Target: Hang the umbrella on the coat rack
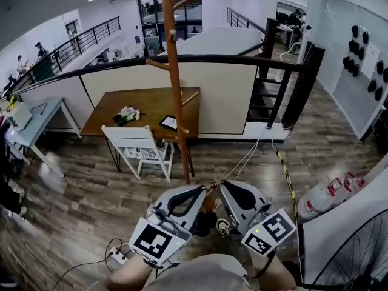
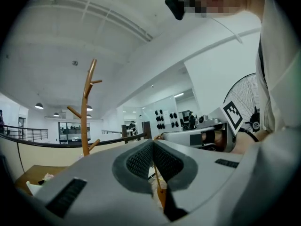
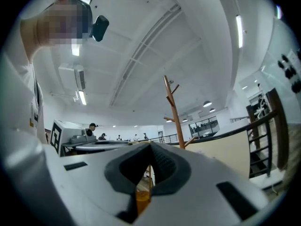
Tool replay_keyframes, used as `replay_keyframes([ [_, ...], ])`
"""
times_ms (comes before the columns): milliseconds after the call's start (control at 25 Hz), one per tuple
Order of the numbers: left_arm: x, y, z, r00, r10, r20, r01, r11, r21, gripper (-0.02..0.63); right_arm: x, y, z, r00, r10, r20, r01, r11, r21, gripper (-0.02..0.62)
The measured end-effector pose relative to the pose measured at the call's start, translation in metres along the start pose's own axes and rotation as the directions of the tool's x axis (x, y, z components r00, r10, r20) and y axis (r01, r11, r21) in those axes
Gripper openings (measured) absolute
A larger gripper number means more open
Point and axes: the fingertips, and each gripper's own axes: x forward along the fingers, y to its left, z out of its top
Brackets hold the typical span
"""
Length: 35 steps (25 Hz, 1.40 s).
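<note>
With jaws of left gripper [image 2: 153, 149] and right gripper [image 3: 150, 149] pinched shut on the umbrella [image 1: 206, 218]'s thin brown shaft, held it low, grippers side by side. Faced the coat rack [image 1: 175, 102] across bare floor [image 1: 91, 199]; kept a chair [image 1: 138, 145] just left of its pole.

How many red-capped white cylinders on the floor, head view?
2. Both are on the wooden floor at the head view's right edge: the nearer red-capped white cylinder, and a second one just beyond, partly cut off by the white wall. More may be hidden behind it.
</note>
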Motion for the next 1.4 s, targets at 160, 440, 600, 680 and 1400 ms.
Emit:
replay_keyframes([
  [160, 0.049, 0.026, -0.004, 0.999, 0.034, -0.019, -0.033, 0.999, 0.028, 0.0, 0.027, -0.052, 0.008, 0.998, 0.061, -0.006, -0.061, 0.998, 0.008, 0.003],
  [440, 0.134, 0.097, -0.013, 0.975, 0.219, -0.041, -0.221, 0.975, -0.032, 0.0, 0.097, -0.143, 0.017, 0.967, 0.251, -0.048, -0.25, 0.968, 0.039, 0.003],
  [600, 0.174, 0.132, -0.016, 0.95, 0.305, -0.069, -0.308, 0.951, -0.032, 0.0, 0.133, -0.187, 0.022, 0.938, 0.343, -0.061, -0.34, 0.939, 0.054, 0.003],
  [680, 0.193, 0.145, -0.018, 0.935, 0.344, -0.089, -0.346, 0.938, -0.015, 0.0, 0.146, -0.207, 0.024, 0.923, 0.38, -0.065, -0.376, 0.925, 0.057, 0.003],
  [1400, 0.262, 0.192, -0.039, 0.824, 0.543, -0.163, -0.548, 0.836, 0.019, 0.0, 0.196, -0.282, 0.014, 0.833, 0.546, -0.088, -0.539, 0.837, 0.095, 0.003],
])
